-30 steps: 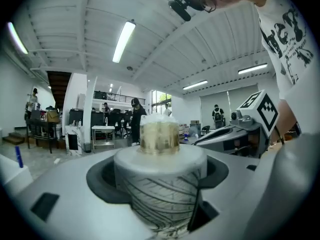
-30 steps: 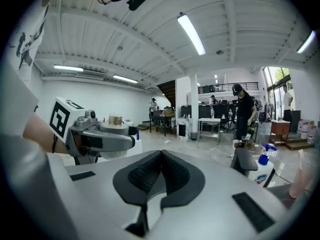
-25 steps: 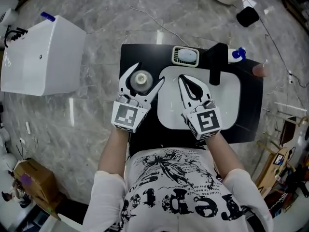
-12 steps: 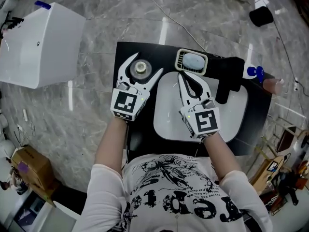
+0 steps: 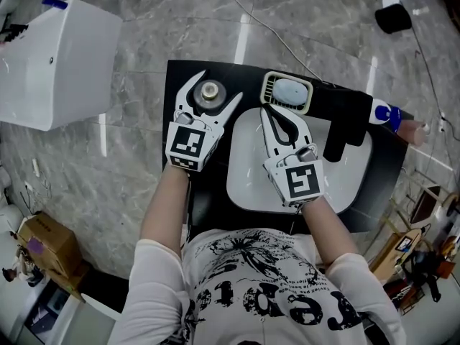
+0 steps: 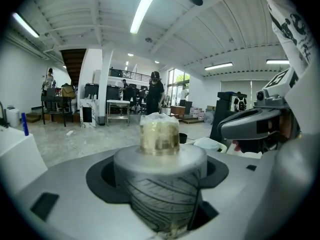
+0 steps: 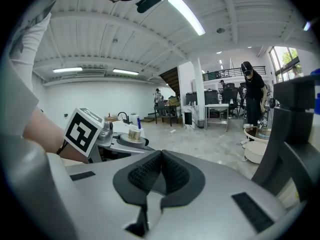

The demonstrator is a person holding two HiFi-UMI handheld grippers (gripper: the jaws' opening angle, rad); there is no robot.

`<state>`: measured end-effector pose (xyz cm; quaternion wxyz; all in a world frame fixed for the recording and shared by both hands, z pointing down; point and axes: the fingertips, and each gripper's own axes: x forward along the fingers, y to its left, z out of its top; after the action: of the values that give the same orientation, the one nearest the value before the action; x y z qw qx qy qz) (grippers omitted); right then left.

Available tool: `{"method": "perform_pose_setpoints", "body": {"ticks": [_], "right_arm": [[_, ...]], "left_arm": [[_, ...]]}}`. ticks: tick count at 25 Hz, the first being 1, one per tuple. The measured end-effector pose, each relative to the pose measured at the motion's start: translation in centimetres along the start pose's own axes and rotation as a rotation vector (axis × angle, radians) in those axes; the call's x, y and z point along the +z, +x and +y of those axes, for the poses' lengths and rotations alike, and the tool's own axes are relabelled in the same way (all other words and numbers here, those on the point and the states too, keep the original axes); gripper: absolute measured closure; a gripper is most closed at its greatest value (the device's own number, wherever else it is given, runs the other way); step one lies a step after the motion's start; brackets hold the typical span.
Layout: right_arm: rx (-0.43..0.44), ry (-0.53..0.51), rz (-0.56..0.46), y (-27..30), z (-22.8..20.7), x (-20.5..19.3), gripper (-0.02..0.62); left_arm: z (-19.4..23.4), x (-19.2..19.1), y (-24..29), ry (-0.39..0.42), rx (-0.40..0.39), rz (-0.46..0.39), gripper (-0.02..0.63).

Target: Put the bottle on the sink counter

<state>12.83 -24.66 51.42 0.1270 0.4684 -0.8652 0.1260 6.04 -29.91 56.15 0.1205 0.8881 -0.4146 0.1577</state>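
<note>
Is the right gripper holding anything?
No, the right gripper has its jaws pressed together with nothing between them.

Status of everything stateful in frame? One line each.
left gripper: shut on the bottle
bottle: upright, over the counter, left of the basin
right gripper: shut, empty, above the basin
basin: nothing seen inside
soap dish: holds a pale bar
</note>
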Motion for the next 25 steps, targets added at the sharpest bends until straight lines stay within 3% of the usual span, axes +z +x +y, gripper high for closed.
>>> {"method": "perform_pose_setpoints", "body": {"ticks": [5,11,17,25], "right_arm": [[-0.004,0.011,-0.038,0.3,0.2,0.4,0.58],[-0.024,0.011,0.045,0.1,0.0,-0.7,0.58],[-0.017,0.0,0.031,-0.3,0.4,-0.2,0.58],[-0.026,0.012,0.05,-0.9,0.8,0.0,0.58]], "left_arm": [[-0.4,-0.3,0.6,0.03,-0.011,0.058,0.258],[0.0,-0.4,0.8,-0.019,-0.024,0.086,0.259],[0.1,-0.1,1.3,0.062,-0.034,0.076,0.259],[0.1,-0.9,0.0,0.002,-0.05,0.128,0.252]]}}
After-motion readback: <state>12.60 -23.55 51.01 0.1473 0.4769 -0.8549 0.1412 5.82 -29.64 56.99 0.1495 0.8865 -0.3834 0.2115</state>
